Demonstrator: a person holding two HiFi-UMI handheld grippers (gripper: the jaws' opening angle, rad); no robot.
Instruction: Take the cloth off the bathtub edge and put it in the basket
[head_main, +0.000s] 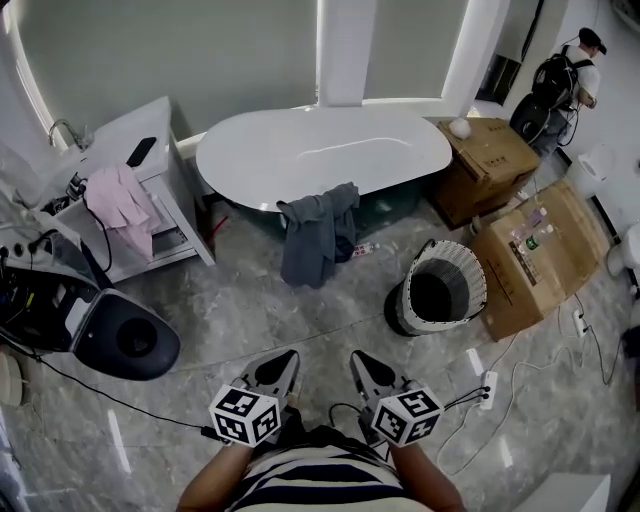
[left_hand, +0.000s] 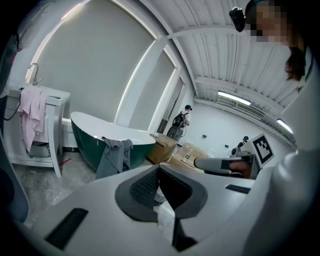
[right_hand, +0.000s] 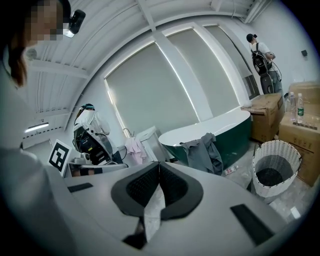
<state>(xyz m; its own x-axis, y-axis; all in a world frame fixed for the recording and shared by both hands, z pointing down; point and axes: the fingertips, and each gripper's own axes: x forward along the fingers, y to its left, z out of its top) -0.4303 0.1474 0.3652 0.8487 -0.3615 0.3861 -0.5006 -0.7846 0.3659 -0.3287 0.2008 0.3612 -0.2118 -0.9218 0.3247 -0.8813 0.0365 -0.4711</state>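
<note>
Down by the person's waist: left tool and right tool sit side by side, each with jaws together and nothing between them.
Ahead of the tools: bare floor up to the tub.
Cloth: grey, draped over the near bathtub edge, its tail hanging toward the floor (well apart from both tools).
Basket: white, open-topped, on the floor right of the cloth.
Step in hand: the approach, by my judgement; nothing is gripped yet.
Doing it well: part one tool's jaws before reaching, take the bunched fold on the rim rather than a dangling tail, and lift clear before swinging right.
</note>
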